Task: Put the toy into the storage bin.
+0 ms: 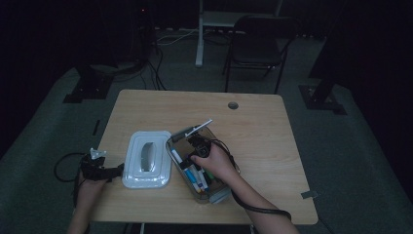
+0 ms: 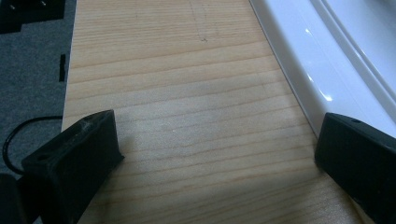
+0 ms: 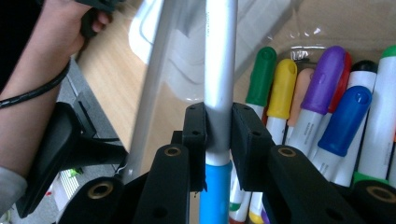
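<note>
A: Where do we stand with the markers?

B: Our right gripper (image 3: 218, 130) is clamped on one marker (image 3: 219, 70), a grey-white barrel with a light blue cap. The pads press its barrel from both sides, just above the cap, and the barrel runs straight out ahead of the jaws.

A: And where is that gripper?

B: Over the clear bin (image 1: 181, 162), at its far end in the high view. The marker we hold (image 1: 199, 127) sticks out past the far rim, tilted. Just beyond and beside the jaws, down in the bin, lie the other markers (image 3: 327, 102): green, yellow, purple and blue caps side by side, with a few more.

A: So is ours going in or coming out?

B: We cannot tell from this alone. If we are filling the bin, most of the work looks done, since a good row already lies inside and we see no loose markers on the table (image 1: 253, 126).

A: What is left, then?

B: We judge: lower this one among the others, let go, then fit the white lid (image 1: 146, 159), which lies flat on the table just beside the bin.

A: And our left gripper?

B: The left gripper (image 2: 215, 154) stands with jaws wide apart over bare wood, nothing between them. The lid's edge lies just beside one jaw.
</note>
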### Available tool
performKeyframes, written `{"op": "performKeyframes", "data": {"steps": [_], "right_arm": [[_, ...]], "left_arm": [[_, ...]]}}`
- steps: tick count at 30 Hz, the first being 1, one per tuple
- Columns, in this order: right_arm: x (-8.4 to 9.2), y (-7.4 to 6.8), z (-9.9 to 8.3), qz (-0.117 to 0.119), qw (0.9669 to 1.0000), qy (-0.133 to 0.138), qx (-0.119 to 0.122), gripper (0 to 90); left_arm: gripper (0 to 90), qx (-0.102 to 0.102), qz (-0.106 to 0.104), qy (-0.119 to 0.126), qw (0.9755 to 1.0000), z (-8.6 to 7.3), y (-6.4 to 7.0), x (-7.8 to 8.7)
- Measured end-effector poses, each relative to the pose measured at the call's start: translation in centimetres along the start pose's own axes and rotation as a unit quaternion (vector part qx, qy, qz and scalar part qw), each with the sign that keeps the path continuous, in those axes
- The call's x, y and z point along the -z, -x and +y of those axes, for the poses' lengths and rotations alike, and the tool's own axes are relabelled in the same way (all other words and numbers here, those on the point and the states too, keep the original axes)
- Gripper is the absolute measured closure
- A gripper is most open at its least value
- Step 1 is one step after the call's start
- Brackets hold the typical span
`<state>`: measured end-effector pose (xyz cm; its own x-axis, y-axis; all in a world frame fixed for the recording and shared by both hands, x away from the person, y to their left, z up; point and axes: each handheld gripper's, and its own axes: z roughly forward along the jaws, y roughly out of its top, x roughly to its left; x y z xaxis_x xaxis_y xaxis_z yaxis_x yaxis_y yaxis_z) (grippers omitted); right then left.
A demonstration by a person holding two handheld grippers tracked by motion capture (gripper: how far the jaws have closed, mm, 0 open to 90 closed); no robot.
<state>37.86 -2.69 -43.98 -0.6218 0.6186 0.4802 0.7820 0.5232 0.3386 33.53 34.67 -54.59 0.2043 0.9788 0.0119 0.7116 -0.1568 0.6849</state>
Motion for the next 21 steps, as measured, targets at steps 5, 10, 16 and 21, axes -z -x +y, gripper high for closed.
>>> {"op": "performKeyframes", "data": {"steps": [5, 10, 16, 21], "right_arm": [[-1.2, 0.4, 0.1, -0.016, 0.9997, -0.020, -0.004, 76.9], [-2.0, 0.5, 0.0, -0.024, 0.9992, -0.031, -0.006, 76.8], [-2.6, 0.5, -0.1, -0.024, 0.9986, -0.047, 0.001, 70.9], [-1.9, 0.7, -0.4, -0.033, 0.9987, -0.031, 0.022, 60.6]], "left_arm": [[0.4, 0.001, 0.000, 0.000, 1.0000, 0.0, 0.0, 0.0], [0.4, 0.001, 0.000, 0.000, 1.0000, 0.0, 0.0, 0.0], [0.4, 0.001, 0.000, 0.000, 1.0000, 0.0, 0.0, 0.0], [0.4, 0.001, 0.000, 0.000, 1.0000, 0.0, 0.0, 0.0]]}}
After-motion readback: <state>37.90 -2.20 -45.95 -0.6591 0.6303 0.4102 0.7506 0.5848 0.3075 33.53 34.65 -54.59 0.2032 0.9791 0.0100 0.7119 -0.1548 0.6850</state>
